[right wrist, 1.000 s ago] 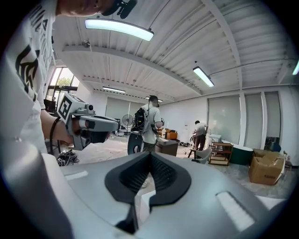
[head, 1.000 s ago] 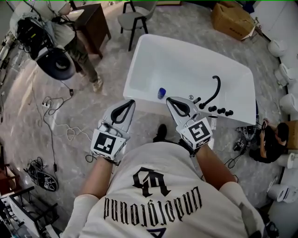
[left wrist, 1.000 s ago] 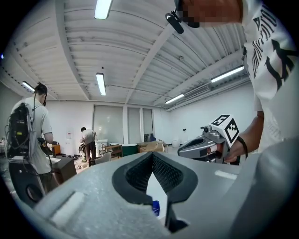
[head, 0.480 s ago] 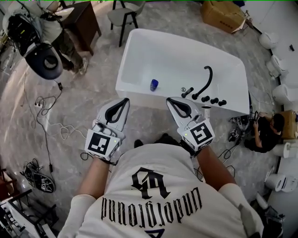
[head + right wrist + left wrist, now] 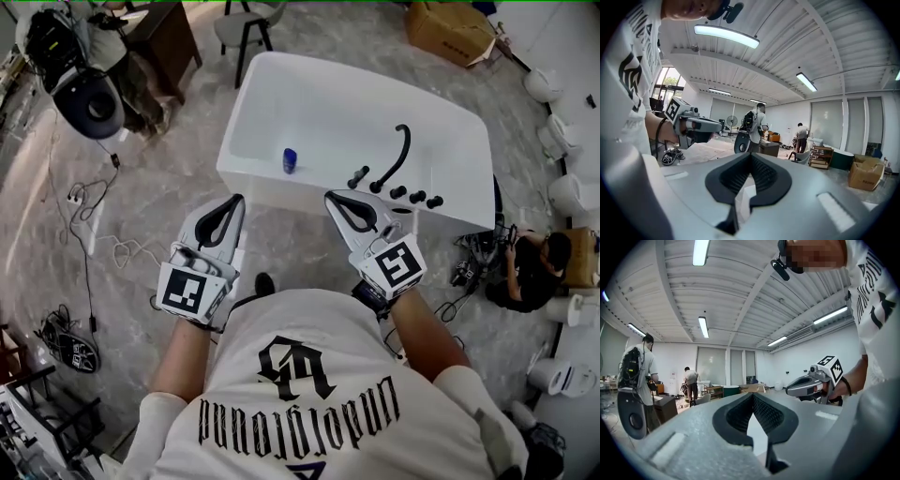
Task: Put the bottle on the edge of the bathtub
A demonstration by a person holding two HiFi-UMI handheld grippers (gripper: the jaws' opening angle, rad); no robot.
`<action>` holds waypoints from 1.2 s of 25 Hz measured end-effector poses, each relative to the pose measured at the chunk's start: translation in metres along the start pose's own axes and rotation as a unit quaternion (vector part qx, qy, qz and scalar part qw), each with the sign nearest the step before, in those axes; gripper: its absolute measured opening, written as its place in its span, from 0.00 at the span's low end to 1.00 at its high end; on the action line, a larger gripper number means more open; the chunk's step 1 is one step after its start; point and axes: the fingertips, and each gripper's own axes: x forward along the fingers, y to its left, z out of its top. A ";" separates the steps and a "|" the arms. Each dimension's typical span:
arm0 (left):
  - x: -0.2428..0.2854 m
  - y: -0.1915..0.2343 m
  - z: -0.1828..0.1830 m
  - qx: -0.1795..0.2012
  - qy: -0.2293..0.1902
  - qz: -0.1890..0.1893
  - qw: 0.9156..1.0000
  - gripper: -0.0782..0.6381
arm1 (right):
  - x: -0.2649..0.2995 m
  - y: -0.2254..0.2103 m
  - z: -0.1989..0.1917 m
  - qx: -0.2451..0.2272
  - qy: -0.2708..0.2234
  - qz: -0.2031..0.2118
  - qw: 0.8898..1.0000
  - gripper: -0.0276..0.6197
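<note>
The small blue bottle (image 5: pixel 290 160) stands upright inside the white bathtub (image 5: pixel 272 192), close to its near wall and left of the black tap (image 5: pixel 395 155). The person stands short of the tub, left gripper (image 5: pixel 234 201) and right gripper (image 5: pixel 331 197) held out in front, well apart from the bottle. Both pairs of jaws are pressed together on nothing, likely because the reach has not begun; they must spread before going down.

The right hand-held gripper (image 5: pixel 751 155) has its jaws together, empty, with the left hand-held gripper (image 5: pixel 715 125) alongside.
</note>
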 end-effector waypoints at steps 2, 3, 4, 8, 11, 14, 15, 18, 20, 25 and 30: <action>0.001 -0.026 -0.003 0.003 0.003 0.003 1.000 0.12 | -0.021 -0.001 -0.008 0.001 -0.001 0.009 1.000 0.05; 0.001 -0.040 -0.004 0.003 0.005 0.006 1.000 0.12 | -0.033 -0.002 -0.014 0.001 0.000 0.012 1.000 0.05; 0.001 -0.054 -0.006 0.002 0.007 0.010 1.000 0.12 | -0.047 -0.003 -0.020 0.003 0.000 0.015 1.000 0.05; 0.004 -0.112 -0.009 -0.002 0.010 0.025 1.000 0.12 | -0.101 -0.005 -0.039 0.013 0.000 0.029 0.999 0.05; 0.006 -0.158 -0.010 -0.001 0.014 0.033 0.999 0.12 | -0.140 -0.005 -0.050 0.012 -0.002 0.046 0.999 0.05; 0.004 -0.201 -0.009 0.000 0.014 0.041 0.999 0.12 | -0.178 -0.002 -0.056 0.022 -0.003 0.059 0.998 0.05; 0.002 -0.214 -0.009 0.001 0.014 0.044 0.999 0.12 | -0.190 -0.001 -0.059 0.019 -0.005 0.063 0.998 0.05; -0.006 -0.246 -0.010 0.003 0.016 0.051 0.999 0.12 | -0.220 0.005 -0.070 0.018 -0.005 0.070 0.997 0.05; -0.011 -0.261 -0.011 0.002 0.020 0.055 0.998 0.12 | -0.233 0.011 -0.070 0.026 -0.007 0.078 0.997 0.05; -0.021 -0.281 -0.006 0.004 0.022 0.059 0.998 0.12 | -0.254 0.022 -0.070 0.032 -0.010 0.084 0.996 0.05; -0.035 -0.293 -0.006 0.003 0.024 0.057 0.998 0.12 | -0.264 0.041 -0.065 0.033 -0.016 0.093 0.995 0.05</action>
